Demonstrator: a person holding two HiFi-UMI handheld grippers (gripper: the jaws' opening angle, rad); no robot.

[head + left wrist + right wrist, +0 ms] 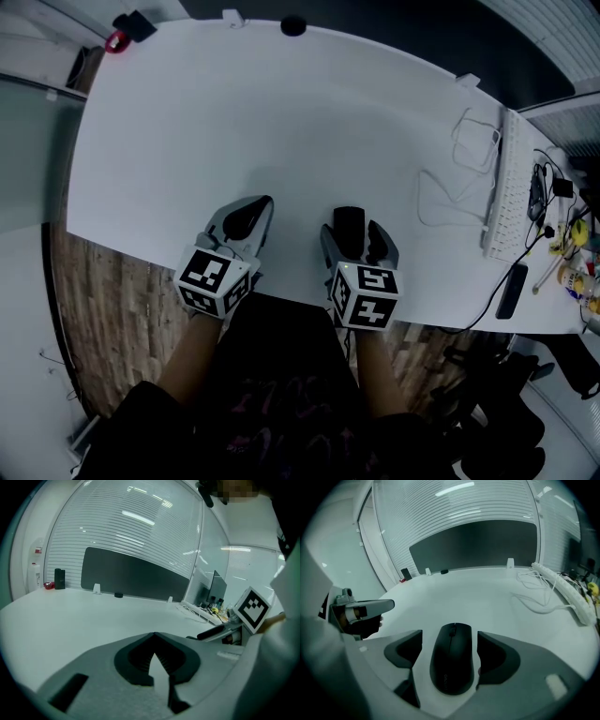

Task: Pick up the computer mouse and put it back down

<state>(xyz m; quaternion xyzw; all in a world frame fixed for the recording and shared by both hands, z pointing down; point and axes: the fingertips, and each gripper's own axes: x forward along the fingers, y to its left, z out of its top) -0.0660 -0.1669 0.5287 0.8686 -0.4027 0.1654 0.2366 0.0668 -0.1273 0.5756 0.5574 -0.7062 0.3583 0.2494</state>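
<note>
A black computer mouse (349, 225) (452, 658) lies on the white table (234, 112) close to its front edge. My right gripper (354, 232) (450, 639) stands open around it, one jaw on each side. A strip of table shows between the left pad and the mouse; the right pad is very near it. My left gripper (251, 214) (154, 637) rests over the table to the left of the mouse, its jaw tips meeting with nothing between them.
A white keyboard (506, 178) and a looped white cable (450, 178) lie at the right. A dark flat object (511, 291) sits near the right front edge. A small black disc (293, 26) and a red item (114, 40) mark the far edge. Wood floor (112, 300) lies below the front edge.
</note>
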